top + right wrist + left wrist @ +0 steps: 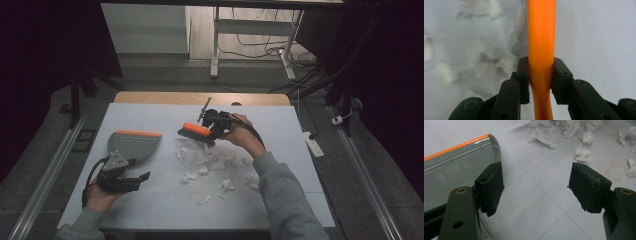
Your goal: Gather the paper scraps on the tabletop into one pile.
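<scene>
Your right gripper (209, 129) clamps the brush (196, 133) above the paper scraps (210, 167) mid-table; your left gripper (144, 177) gapes wide, empty, beside the dustpan (132, 145) near the left edge.

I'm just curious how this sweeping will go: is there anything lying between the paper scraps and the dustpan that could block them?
Nothing visible does. The dustpan lies on the table left of the paper scraps, with bare tabletop between. The right gripper holds the brush at the scraps' far edge; the open left gripper sits nearer the person, beside the pan.
</scene>
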